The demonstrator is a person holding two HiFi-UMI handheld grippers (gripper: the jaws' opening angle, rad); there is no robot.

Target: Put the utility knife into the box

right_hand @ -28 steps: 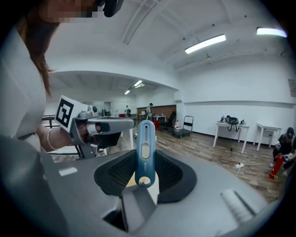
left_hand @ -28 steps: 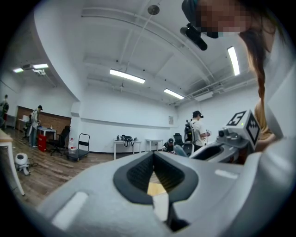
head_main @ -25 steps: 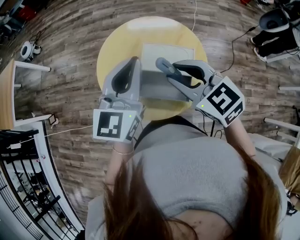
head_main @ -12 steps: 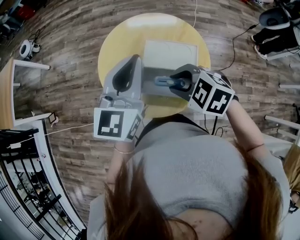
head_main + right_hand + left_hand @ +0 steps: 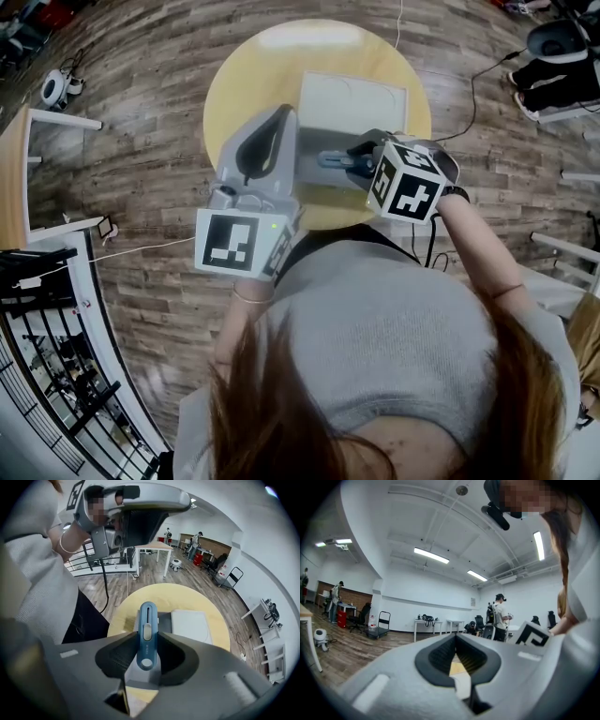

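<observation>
Standing on a plank floor (image 5: 141, 112), a round yellow counter (image 5: 253, 66) carries a flat white box (image 5: 354, 101). In the head view the box lies toward the counter's right half, and its near side is grey. A thin cable (image 5: 469, 84) trails over the floor to the right of the counter.

The left gripper (image 5: 279, 117) is raised over the counter's near left part and points away from the person. In its own view the left gripper (image 5: 456, 637) has its fingers (image 5: 436, 656) together at the tips, with nothing between them. Beyond them is only a large white room with ceiling lights.

The right gripper (image 5: 354, 157) is turned sideways, pointing left across the near side of the box, with its marker cube toward the person's right. The right gripper view shows the right gripper (image 5: 147, 641) with its fingers (image 5: 115, 660) clamped on a blue utility knife (image 5: 146, 625).

The utility knife (image 5: 330, 157) is held in the air by its rear end (a grey slider sits in the slot along its body). Its far end points toward the grey near side of the box. It is not in the box.
</observation>
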